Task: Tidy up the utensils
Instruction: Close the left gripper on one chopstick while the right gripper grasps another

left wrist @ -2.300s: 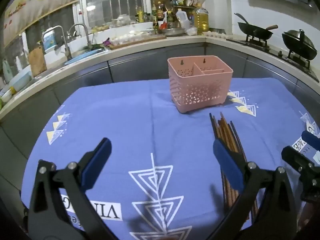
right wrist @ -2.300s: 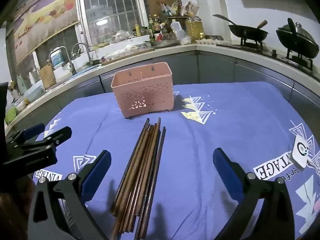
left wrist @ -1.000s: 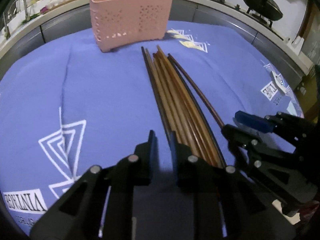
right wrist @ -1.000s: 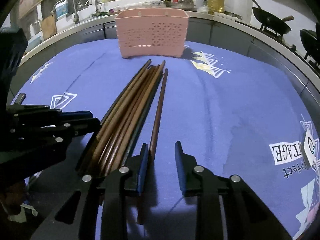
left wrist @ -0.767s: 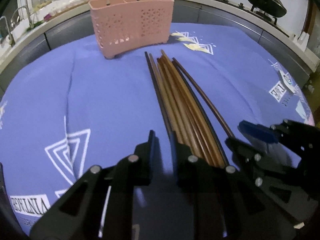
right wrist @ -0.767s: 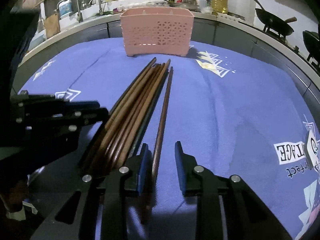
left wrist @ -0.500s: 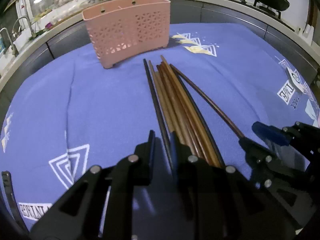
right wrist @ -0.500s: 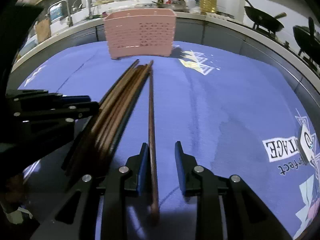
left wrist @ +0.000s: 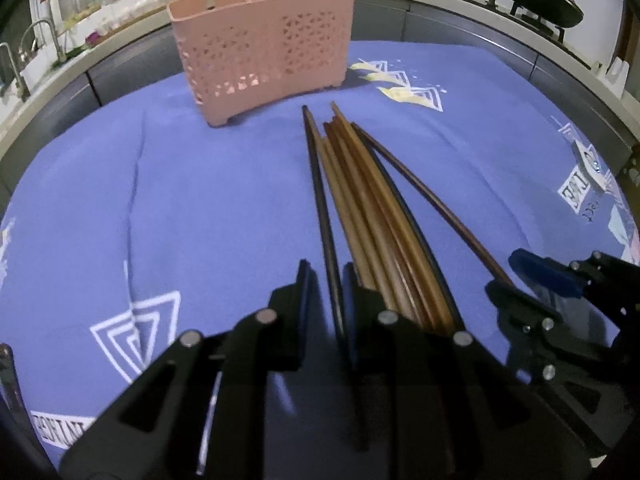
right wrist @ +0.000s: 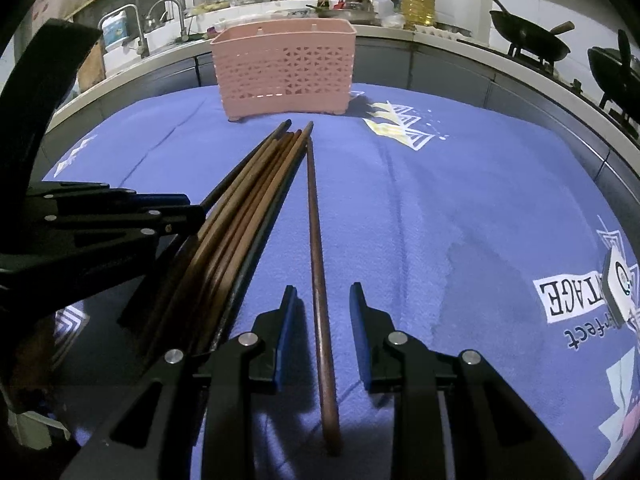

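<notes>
Two tongs over a counter w/ a blue printed cloth. One pink perforated basket stands upright at the far side, well apart from both tongs.

Left tongs: jaws nearly closed, a narrow gap, w/ one dark chopstick running between the pads. It lies close against the right pad, but whether the pads actually press it can't be told from this angle.

Right tongs: jaws partly open, straddling one reddish-brown chopstick that lies apart from the rest; clear gaps on both sides, so no grip. Its butt end sits past the fingers, toward the camera.

Between the two singles lies a bundle of chopsticks, approx. six, packed side by side (exact count unclear, they overlap). All tips point toward the basket, stopping just short of it.

One wok on the stove behind.
</notes>
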`<state>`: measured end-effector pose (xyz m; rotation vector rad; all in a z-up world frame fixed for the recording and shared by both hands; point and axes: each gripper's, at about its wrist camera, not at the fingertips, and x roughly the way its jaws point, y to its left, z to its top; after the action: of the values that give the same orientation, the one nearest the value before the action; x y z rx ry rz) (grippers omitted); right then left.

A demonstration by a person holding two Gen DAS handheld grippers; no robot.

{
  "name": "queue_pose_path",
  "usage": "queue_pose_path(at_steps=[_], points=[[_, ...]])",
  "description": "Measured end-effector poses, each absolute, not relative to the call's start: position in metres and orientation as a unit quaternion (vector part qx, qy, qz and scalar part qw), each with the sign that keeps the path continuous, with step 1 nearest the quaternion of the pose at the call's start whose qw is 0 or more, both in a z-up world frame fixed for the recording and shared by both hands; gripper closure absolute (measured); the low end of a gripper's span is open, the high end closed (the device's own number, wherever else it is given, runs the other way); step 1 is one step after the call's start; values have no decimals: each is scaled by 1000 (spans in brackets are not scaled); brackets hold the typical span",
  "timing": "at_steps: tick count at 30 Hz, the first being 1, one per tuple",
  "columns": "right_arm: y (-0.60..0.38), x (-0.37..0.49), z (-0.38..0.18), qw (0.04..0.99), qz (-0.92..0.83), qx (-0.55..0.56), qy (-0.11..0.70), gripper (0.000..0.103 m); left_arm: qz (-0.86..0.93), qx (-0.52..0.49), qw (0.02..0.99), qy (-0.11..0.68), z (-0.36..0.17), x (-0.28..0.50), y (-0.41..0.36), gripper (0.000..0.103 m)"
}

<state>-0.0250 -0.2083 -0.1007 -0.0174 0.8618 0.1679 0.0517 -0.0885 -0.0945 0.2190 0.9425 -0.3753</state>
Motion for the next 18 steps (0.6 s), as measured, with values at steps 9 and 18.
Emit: queue_pose_path(at_steps=[9,18], points=[[-229,-19,-101,890,103,13,444,97,-188,106,863,458,-94,40,-62,97],[-235,18,-93,863,140,17,485,96,-191,147,853,463,-91,50,-49,78]])
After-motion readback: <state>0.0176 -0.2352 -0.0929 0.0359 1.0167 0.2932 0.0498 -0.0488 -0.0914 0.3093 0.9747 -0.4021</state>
